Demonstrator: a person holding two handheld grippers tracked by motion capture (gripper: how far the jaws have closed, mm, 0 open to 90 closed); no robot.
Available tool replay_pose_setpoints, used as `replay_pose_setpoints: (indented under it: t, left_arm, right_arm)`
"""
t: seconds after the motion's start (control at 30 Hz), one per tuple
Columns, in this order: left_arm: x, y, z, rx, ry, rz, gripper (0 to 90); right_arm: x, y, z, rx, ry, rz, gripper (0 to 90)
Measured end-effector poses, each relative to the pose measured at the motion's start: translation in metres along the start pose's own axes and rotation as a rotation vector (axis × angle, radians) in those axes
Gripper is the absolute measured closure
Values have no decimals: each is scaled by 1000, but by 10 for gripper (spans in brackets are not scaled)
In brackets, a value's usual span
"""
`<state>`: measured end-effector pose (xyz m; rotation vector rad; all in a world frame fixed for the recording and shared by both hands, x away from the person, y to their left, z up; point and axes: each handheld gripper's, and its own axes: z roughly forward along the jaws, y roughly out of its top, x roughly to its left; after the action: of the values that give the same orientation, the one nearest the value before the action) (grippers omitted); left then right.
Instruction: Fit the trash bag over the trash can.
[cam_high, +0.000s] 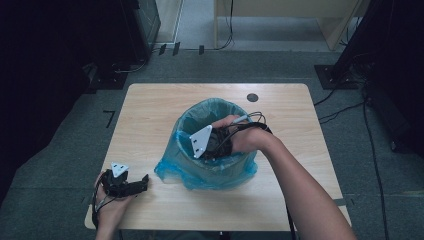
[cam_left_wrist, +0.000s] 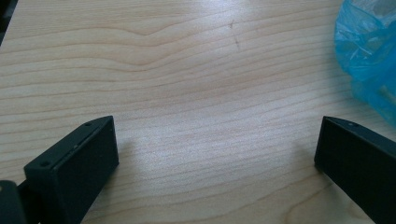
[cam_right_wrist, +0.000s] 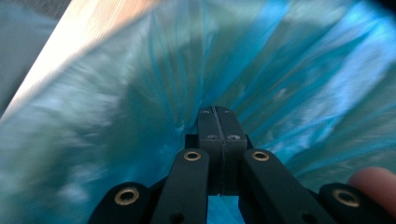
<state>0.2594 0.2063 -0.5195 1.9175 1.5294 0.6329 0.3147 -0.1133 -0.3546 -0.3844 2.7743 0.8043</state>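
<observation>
Blue bag (cam_high: 212, 167) lines the bin; right gripper (cam_right_wrist: 218, 114), jaws pressed together, pokes film inside; better pinch it squarely; left gripper (cam_left_wrist: 217, 154) idles, jaws spread.

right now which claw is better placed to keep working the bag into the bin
Right. The right claw is inside the bin, jaws shut against the blue bag. The left claw rests open on the table, apart from the bin.
</observation>
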Motion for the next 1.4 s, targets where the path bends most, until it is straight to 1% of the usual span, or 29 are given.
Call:
replay_pose_setpoints:
  t: [0.07,0.13,0.2,0.23,0.3,0.4,0.47,0.53,0.57,0.67,0.73,0.8,0.9,1.0,1.17,1.3,1.4]
  left_arm:
    - [0,0,0,0,0,0,0]
    - [0,0,0,0,0,0,0]
    - [0,0,0,0,0,0,0]
    - [0,0,0,0,0,0,0]
    - [0,0,0,0,0,0,0]
    - [0,0,0,0,0,0,0]
    - [0,0,0,0,0,0,0]
    - [0,0,0,0,0,0,0]
    - [0,0,0,0,0,0,0]
    - [0,0,0,-1,0,0,0]
    - [0,0,0,-1,0,0,0]
    - [0,0,0,-1,0,0,0]
    - [0,0,0,-1,0,0,0]
    - [0,0,0,-1,0,0,0]
    - [0,0,0,0,0,0,0]
    - [0,0,0,0,0,0,0]
    - [0,0,0,0,1,0,0]
  right_arm:
    - [-2,-1,7,18,24,6,900]
    - [-2,-2,13,28,42,0,900]
    - [-1,-1,18,46,46,-6,900]
    - [0,-1,19,45,44,-17,900]
    - [-1,0,16,39,24,-13,900]
    - [-3,1,4,-6,-9,8,900]
    - [-4,2,-7,-32,-25,10,900]
    - [-1,3,-18,-59,-41,12,900]
    - [2,3,-25,-74,-51,4,900]
    - [8,2,-40,-95,-76,9,900]
    - [13,-1,-52,-132,-78,25,900]
    - [17,-4,-63,-156,-75,33,900]
    - [25,-10,-73,-159,-71,38,900]
    - [34,-16,-80,-159,-66,34,900]
    - [45,-31,-90,-185,-51,56,900]
    - [56,-43,-98,-195,-55,64,900]
    - [64,-54,-101,-210,-64,85,900]
